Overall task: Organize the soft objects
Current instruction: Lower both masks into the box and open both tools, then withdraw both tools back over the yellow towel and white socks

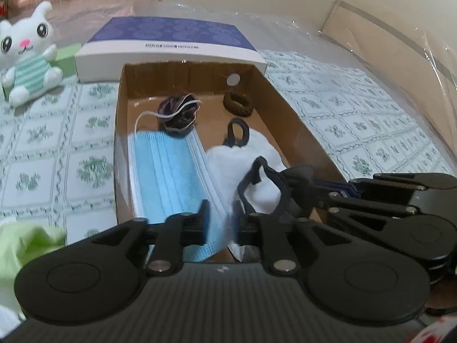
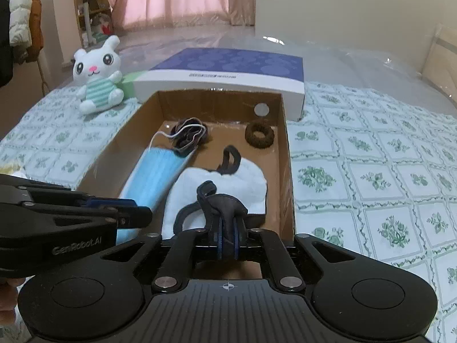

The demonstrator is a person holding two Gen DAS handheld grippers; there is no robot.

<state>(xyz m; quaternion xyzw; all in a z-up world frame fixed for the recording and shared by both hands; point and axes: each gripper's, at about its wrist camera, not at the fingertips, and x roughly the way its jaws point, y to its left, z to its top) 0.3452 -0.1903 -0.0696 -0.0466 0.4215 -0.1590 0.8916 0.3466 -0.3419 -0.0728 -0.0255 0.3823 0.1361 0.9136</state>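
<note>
Dark mask (image 2: pixel 225 208), limp, light cloth with loop straps, lay draped between my right gripper (image 2: pixel 228 240) fingers, loosely pinched, over the white mask (image 2: pixel 251 183) inside the cardboard box (image 2: pixel 287 154). Left gripper (image 1: pixel 221 223) fingers stood parted, empty, over the blue mask (image 1: pixel 165 171).

The right claw (image 2: pixel 227 238) hangs over the near end of an open cardboard box (image 2: pixel 288 154), its blue pads pinching a dark mask (image 2: pixel 221 208). Beneath it lie a white cloth (image 2: pixel 242 180) and a blue mask (image 2: pixel 155 171); farther back are a dark scrunchie (image 2: pixel 190 135) and a brown ring (image 2: pixel 259 135). The left claw (image 2: pixel 134 213) reaches in from the left. A plush rabbit (image 2: pixel 98 77) sits beside the box lid (image 2: pixel 225 77) on the patterned bed (image 2: pixel 371 171).
</note>
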